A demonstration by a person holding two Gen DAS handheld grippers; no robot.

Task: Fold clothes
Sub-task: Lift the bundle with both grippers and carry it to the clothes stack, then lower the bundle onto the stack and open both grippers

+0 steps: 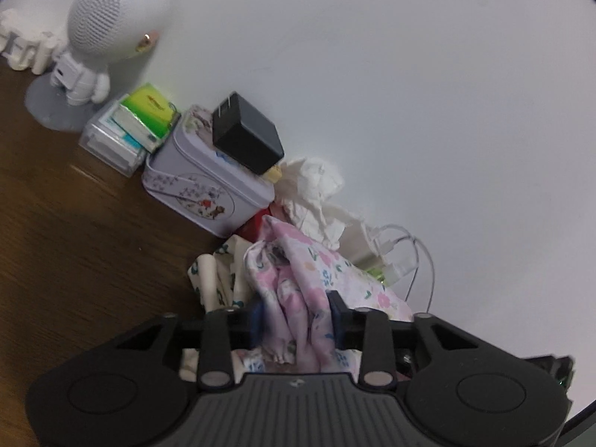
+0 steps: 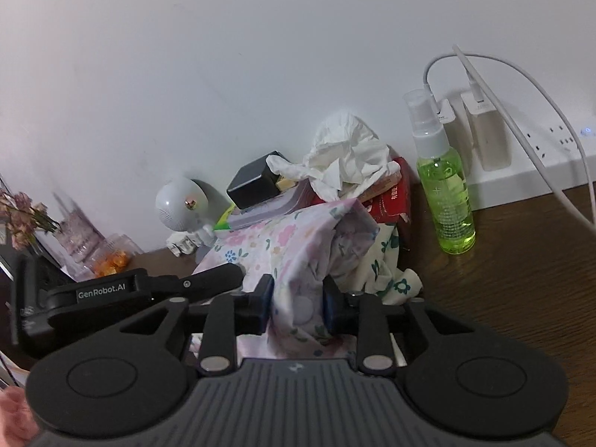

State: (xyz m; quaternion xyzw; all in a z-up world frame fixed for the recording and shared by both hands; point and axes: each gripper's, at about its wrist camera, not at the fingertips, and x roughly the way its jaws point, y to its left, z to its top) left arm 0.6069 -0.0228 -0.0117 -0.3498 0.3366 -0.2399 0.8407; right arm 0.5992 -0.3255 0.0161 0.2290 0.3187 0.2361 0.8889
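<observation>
A pink floral garment (image 1: 298, 279) is bunched up and lifted above the brown wooden table (image 1: 74, 242). My left gripper (image 1: 296, 320) is shut on a fold of it. In the right wrist view my right gripper (image 2: 296, 305) is shut on another part of the same pink floral garment (image 2: 283, 246). The left gripper's black body (image 2: 111, 294) shows just to the left of it. A second garment, cream with green flowers (image 2: 391, 272), hangs bunched behind the pink one and also shows in the left wrist view (image 1: 219, 279).
Against the white wall stand an astronaut-shaped speaker (image 1: 97, 48), stacked boxes (image 1: 134, 126), a floral tin (image 1: 208, 182) with a black charger (image 1: 246, 138), crumpled tissue (image 2: 346, 156), a red box (image 2: 391, 201), a green spray bottle (image 2: 443, 182) and a power strip (image 2: 540, 156) with cables.
</observation>
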